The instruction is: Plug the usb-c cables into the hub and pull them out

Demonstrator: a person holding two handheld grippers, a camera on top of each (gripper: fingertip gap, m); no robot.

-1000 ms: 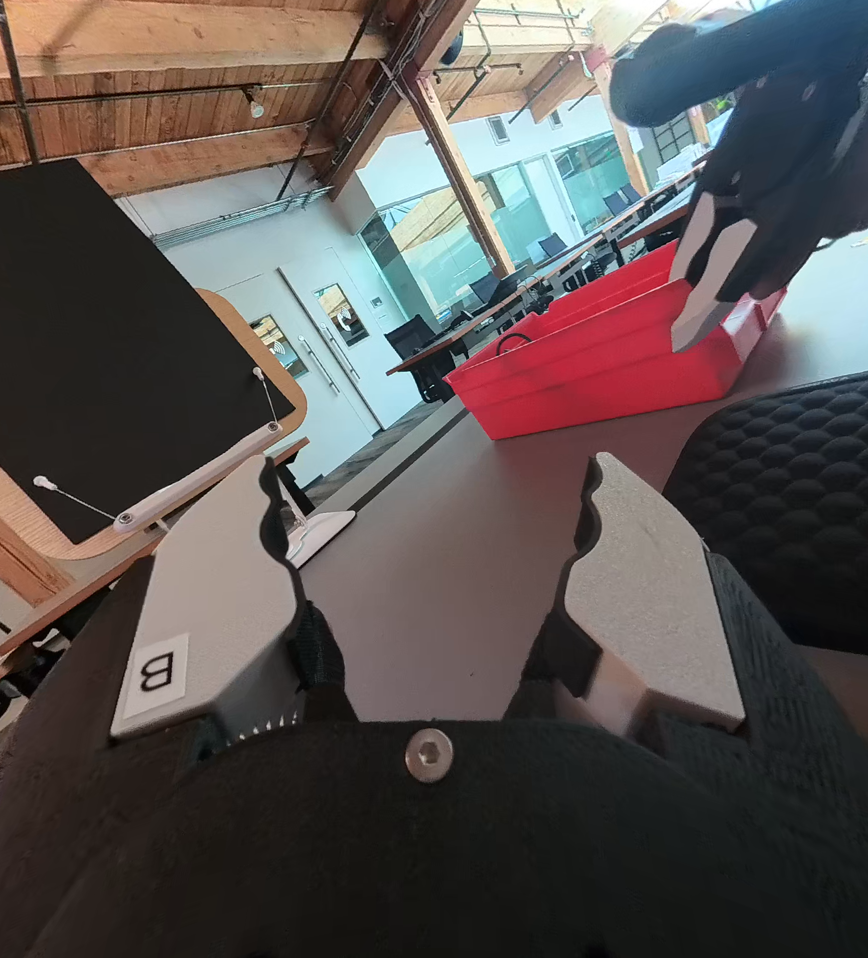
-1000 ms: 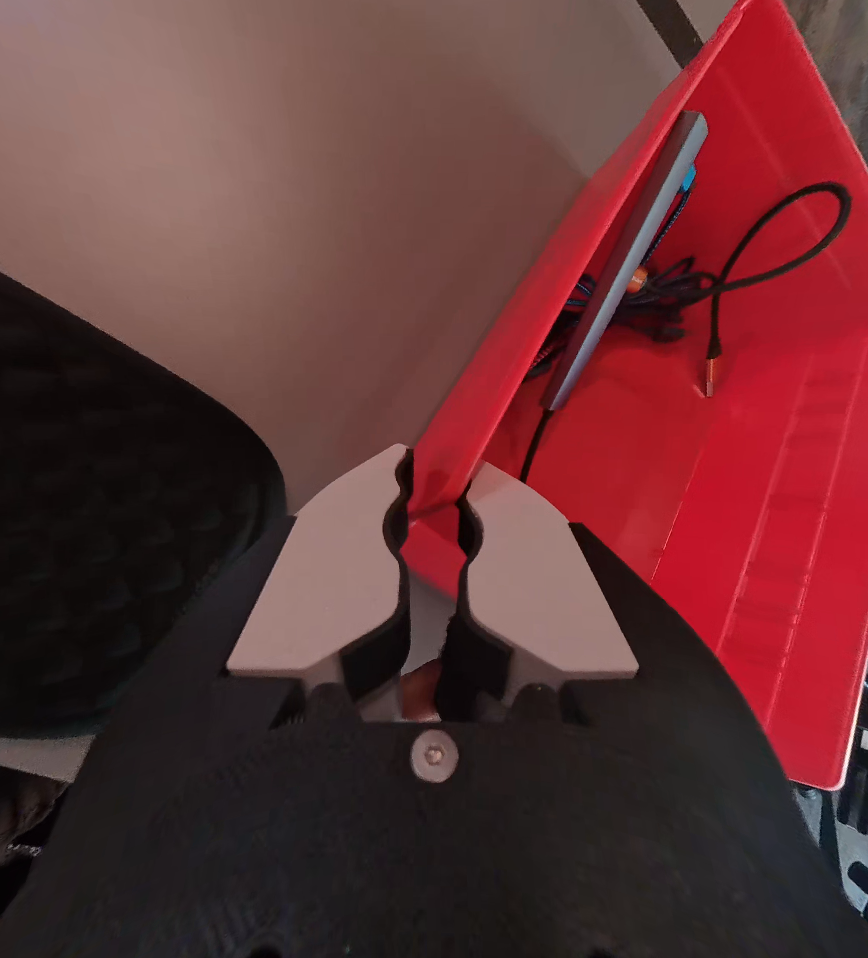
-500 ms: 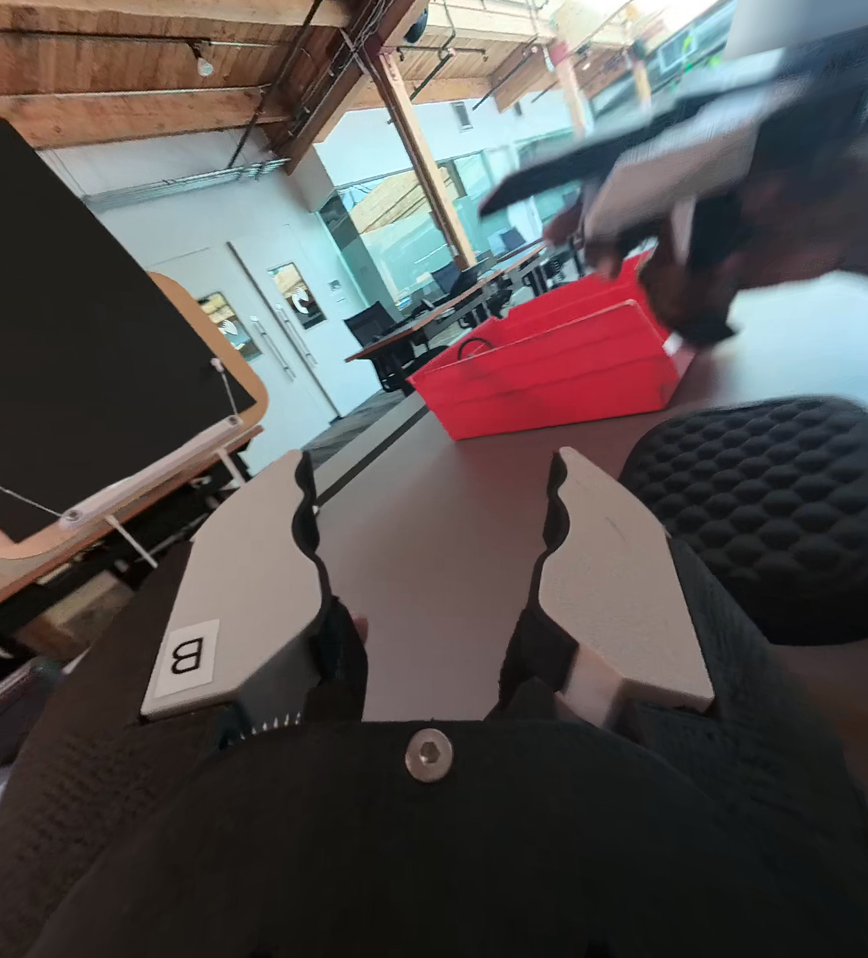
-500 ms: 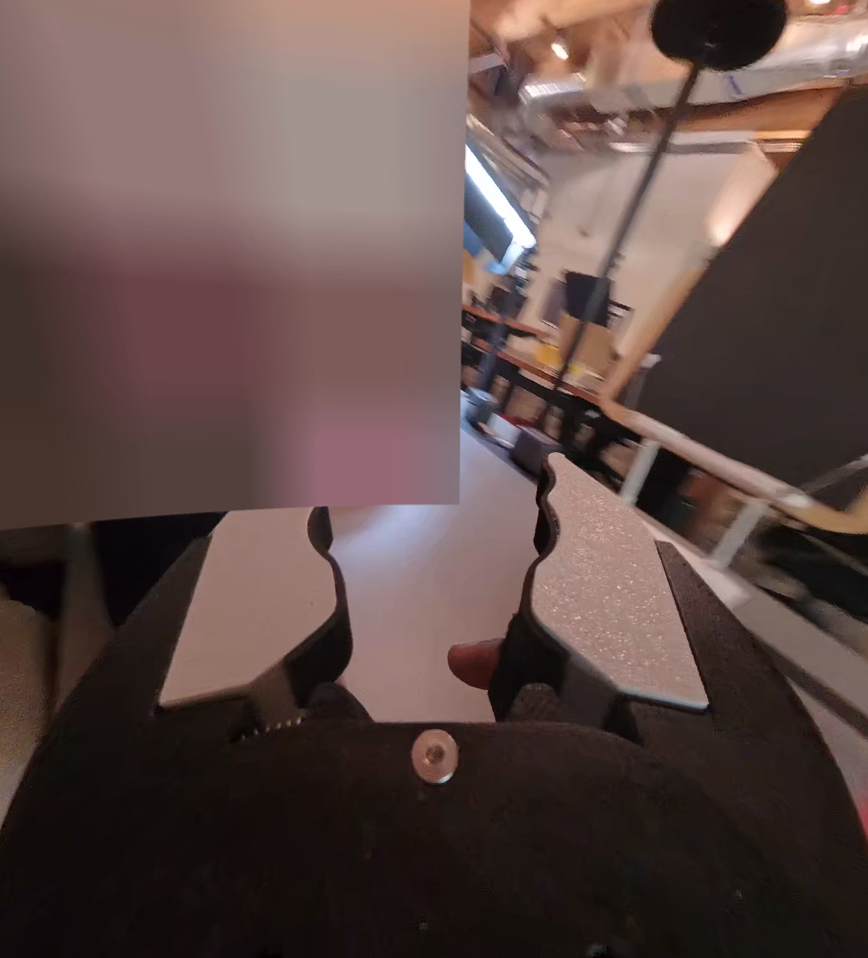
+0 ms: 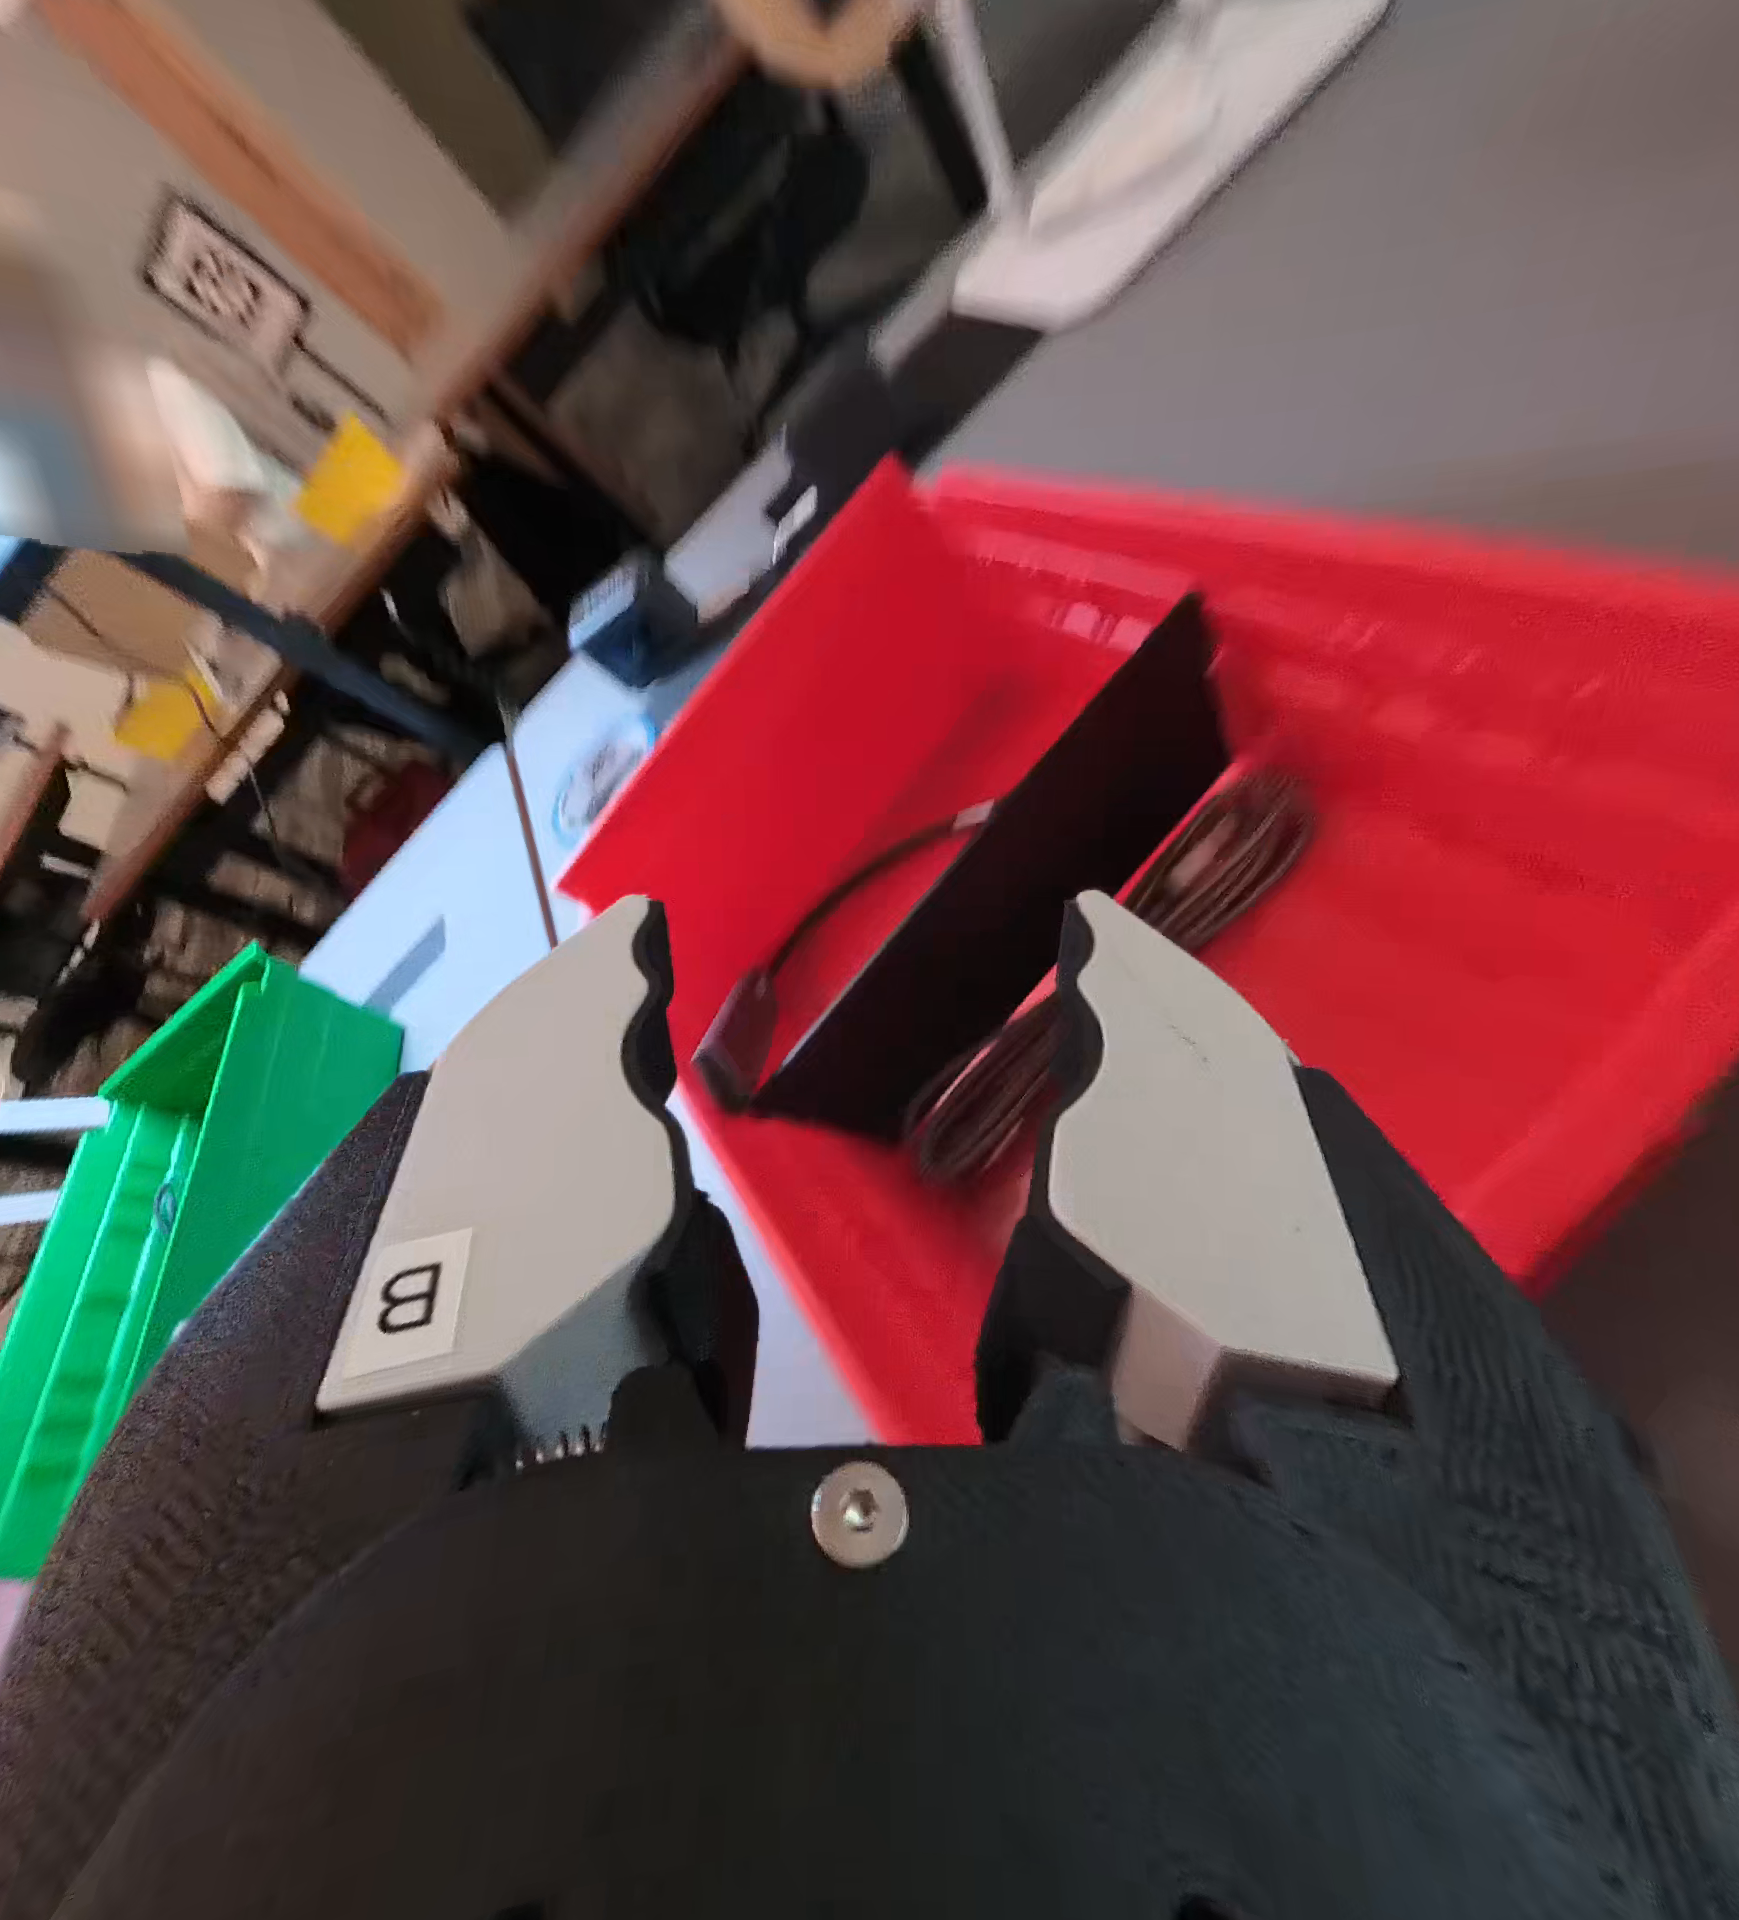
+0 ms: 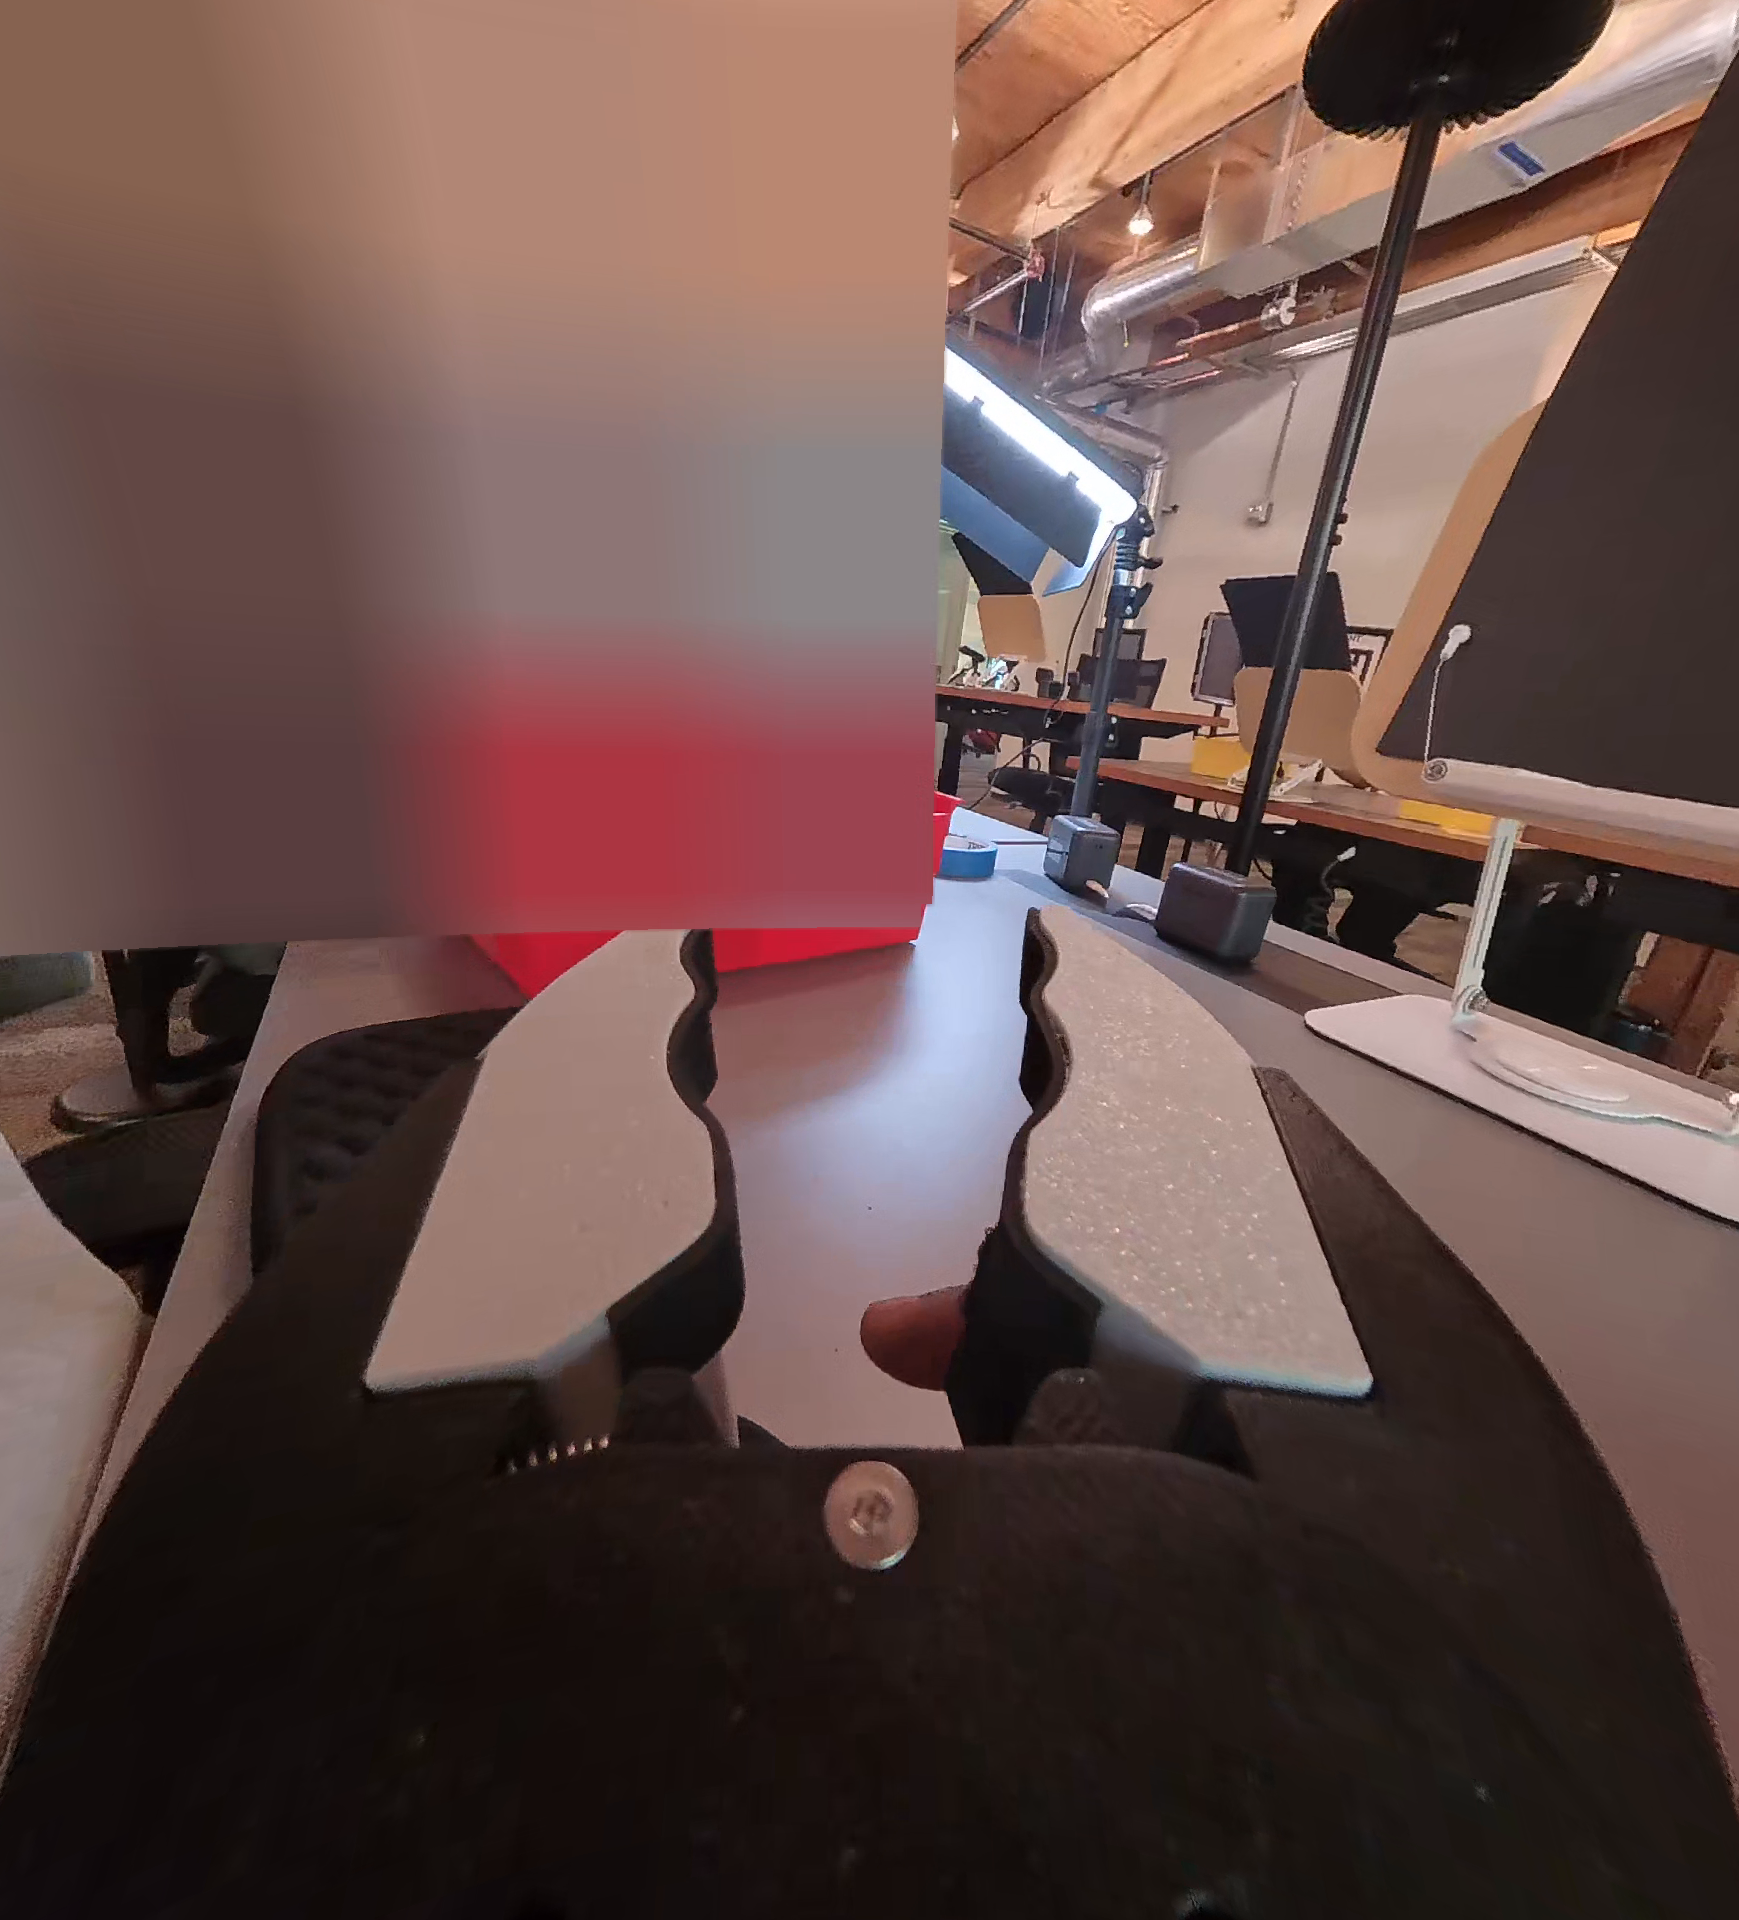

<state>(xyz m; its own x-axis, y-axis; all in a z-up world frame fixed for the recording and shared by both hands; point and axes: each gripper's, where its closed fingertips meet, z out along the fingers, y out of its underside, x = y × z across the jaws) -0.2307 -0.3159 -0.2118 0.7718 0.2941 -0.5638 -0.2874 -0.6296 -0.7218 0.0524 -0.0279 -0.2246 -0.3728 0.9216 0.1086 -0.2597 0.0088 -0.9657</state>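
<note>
In the left wrist view a red bin (image 5: 1530, 904) holds a dark slab-shaped hub (image 5: 1010, 894) leaning on edge. A short black cable with a plug (image 5: 740, 1039) lies to its left and a coiled dark cable (image 5: 1229, 873) to its right. My left gripper (image 5: 865, 925) is open and empty, hovering over the bin above the hub's near end. My right gripper (image 6: 870, 940) is open and empty, low over the dark table (image 6: 844, 1122), with the red bin (image 6: 813, 948) beyond it, partly behind a blurred patch.
A green bin (image 5: 148, 1226) sits left of the red one. A black honeycomb pad (image 6: 356, 1081) lies on the table's left. A white stand base (image 6: 1592, 1112) with a black board, and two tripod weights (image 6: 1213, 902), stand at the right. A finger (image 6: 912, 1340) shows between the right jaws. Across from one pair of fingers to the other is roughly 40 cm.
My left gripper swung from a low view across the table to over the red bin, pointing down at the hub. My right gripper let go of the bin's wall, opened, and now rests low.
</note>
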